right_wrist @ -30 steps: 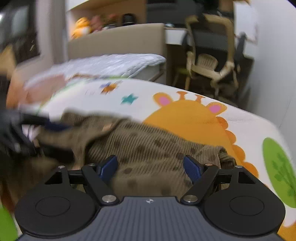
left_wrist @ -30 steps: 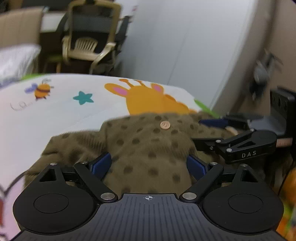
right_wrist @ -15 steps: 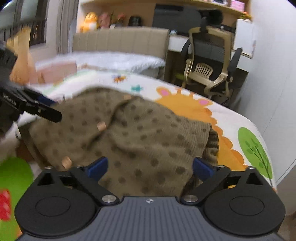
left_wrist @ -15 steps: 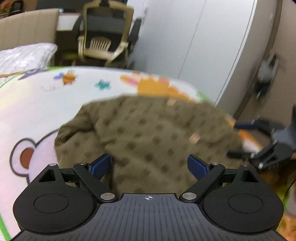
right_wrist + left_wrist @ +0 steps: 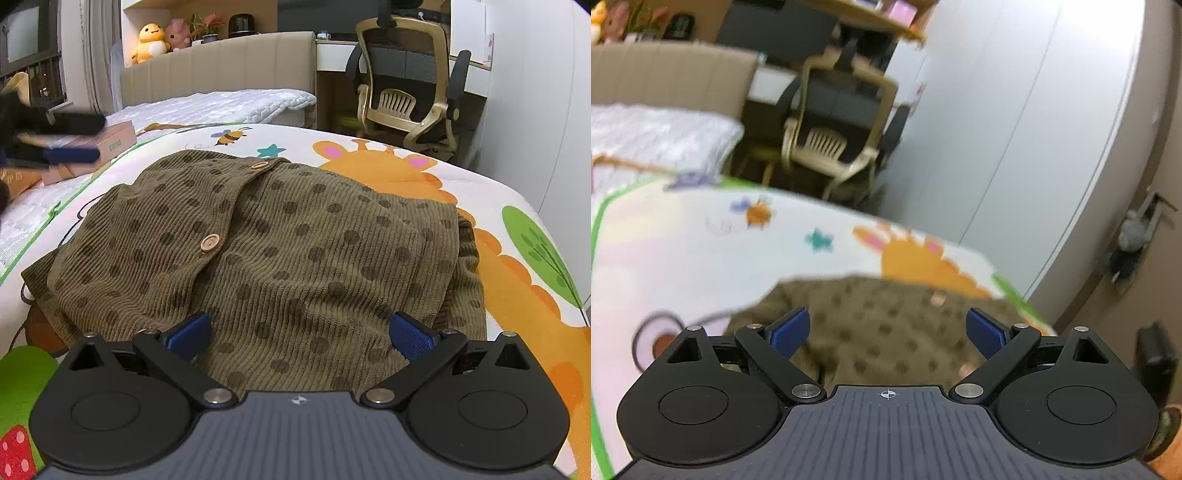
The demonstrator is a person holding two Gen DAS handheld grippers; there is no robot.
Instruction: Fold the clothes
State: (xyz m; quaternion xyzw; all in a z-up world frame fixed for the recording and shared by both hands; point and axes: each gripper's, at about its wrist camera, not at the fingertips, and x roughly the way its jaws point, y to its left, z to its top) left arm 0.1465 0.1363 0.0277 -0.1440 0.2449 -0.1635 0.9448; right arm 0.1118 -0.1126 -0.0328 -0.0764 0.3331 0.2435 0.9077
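I see the olive dotted corduroy cardigan lying lengthwise across centre frame directly ahead of my right gripper, nearer than the left gripper, both spread and empty.

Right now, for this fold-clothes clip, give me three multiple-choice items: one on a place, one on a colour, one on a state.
1. Where does the cardigan lie?
A. on the printed play mat
B. on the office chair
C. inside the box

2. What colour is the cardigan?
A. red with stripes
B. olive with dark dots
C. plain white

3. How do the right gripper jaws stand?
A. clamped on a sleeve
B. shut and empty
C. wide open, gripping nothing

Answers: 1 A, the cartoon mat shows all around the garment. 2 B, olive ribbed knit with darker spots. 3 C, both blue pads stand far apart with the cloth lying slack beyond them.
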